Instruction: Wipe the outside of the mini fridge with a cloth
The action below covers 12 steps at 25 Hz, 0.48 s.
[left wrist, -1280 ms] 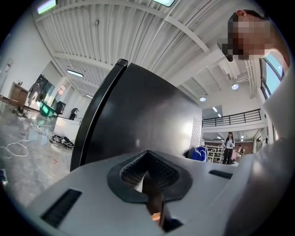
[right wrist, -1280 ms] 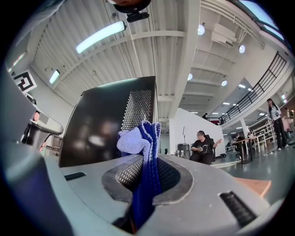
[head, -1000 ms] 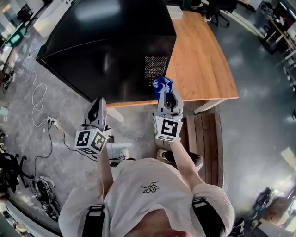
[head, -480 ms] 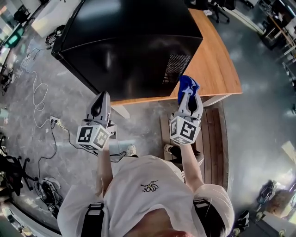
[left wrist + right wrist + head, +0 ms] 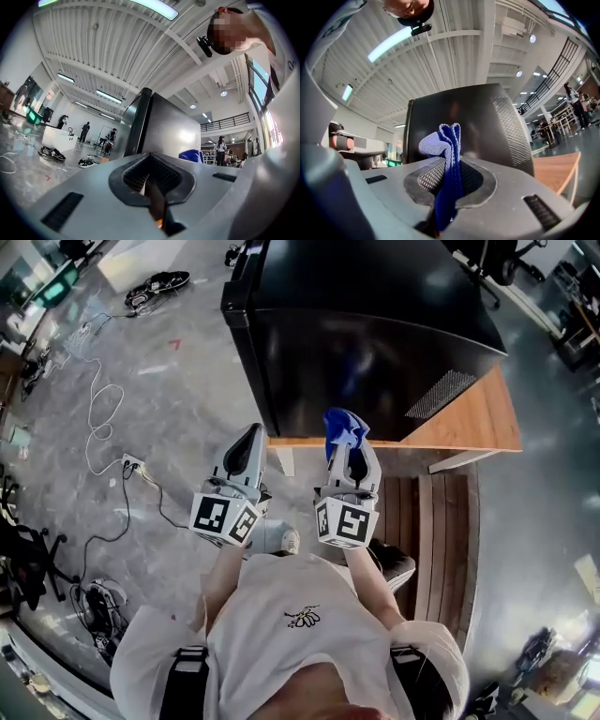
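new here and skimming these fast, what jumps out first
The black mini fridge fills the top of the head view, on a wooden table. Just below it the right gripper is shut on a bright blue cloth; the left gripper beside it is shut and empty.

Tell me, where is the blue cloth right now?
The blue cloth is pinched in the right claw, mid-picture in the head view, close to the side of the mini fridge on the wooden table.

Mini fridge (image 5: 375, 334) on table (image 5: 480, 418), cloth (image 5: 345, 427) just before it, cable (image 5: 94, 418) left
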{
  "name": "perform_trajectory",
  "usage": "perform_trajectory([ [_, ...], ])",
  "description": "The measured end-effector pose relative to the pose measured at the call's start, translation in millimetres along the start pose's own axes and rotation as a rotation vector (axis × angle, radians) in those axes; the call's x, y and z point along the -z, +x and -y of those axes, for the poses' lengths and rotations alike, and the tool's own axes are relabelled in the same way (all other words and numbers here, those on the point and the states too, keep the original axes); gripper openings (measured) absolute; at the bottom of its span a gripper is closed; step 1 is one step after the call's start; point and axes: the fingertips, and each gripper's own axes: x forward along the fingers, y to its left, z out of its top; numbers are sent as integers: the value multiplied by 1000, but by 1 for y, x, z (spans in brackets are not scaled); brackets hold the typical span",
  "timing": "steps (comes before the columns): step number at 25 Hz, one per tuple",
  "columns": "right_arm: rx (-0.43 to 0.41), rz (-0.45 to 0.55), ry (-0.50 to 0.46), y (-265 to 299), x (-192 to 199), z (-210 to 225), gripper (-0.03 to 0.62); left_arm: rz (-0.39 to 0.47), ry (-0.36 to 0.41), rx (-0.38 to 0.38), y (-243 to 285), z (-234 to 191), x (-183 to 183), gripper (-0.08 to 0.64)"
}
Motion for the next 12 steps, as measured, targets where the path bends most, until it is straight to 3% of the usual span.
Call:
perform_trajectory([
  [6,-199,-35,-45,27,31,-110,61,2,29,-52,-27,-32,11,5],
  [12,-280,-124,-49,50,72,-161,61,-57,23,-152,-59,-70,24,5],
])
